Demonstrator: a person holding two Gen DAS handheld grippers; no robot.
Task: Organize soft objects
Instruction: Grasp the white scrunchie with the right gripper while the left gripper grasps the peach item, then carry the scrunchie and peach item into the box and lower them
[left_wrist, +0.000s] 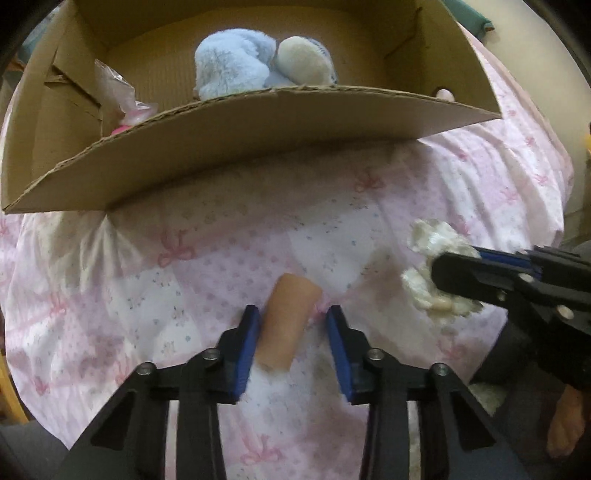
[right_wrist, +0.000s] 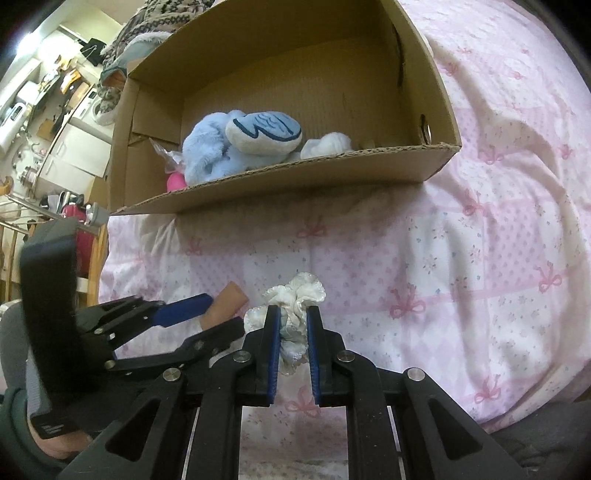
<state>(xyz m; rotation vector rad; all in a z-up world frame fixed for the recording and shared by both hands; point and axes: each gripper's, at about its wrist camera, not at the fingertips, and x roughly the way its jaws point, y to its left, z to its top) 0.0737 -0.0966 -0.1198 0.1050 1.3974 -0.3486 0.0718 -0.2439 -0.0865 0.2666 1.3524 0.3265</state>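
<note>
A tan soft piece with a white end (left_wrist: 290, 314) lies on the pink bedspread (left_wrist: 184, 258). My left gripper (left_wrist: 291, 310) points down over it with the piece between its blue pads. The left pad touches it and a gap shows at the right pad, so the gripper is open. In the right wrist view that gripper (right_wrist: 227, 312) straddles the tan piece (right_wrist: 231, 295). My right gripper (right_wrist: 293, 310) is shut on a white frilly fabric piece (right_wrist: 303, 291), which also shows at the right gripper (left_wrist: 439, 271) as ruffles (left_wrist: 436, 236). Behind stands an open cardboard box (right_wrist: 295, 173).
The box (left_wrist: 258, 114) holds a blue plush toy (left_wrist: 232, 66), a white soft item (right_wrist: 328, 144) and a pink thing in a clear bag (left_wrist: 125, 96). The bedspread (right_wrist: 461, 240) stretches to the right. Room clutter and a rack (right_wrist: 44, 206) lie beyond the bed's left edge. A bare foot (left_wrist: 565, 421) is at lower right.
</note>
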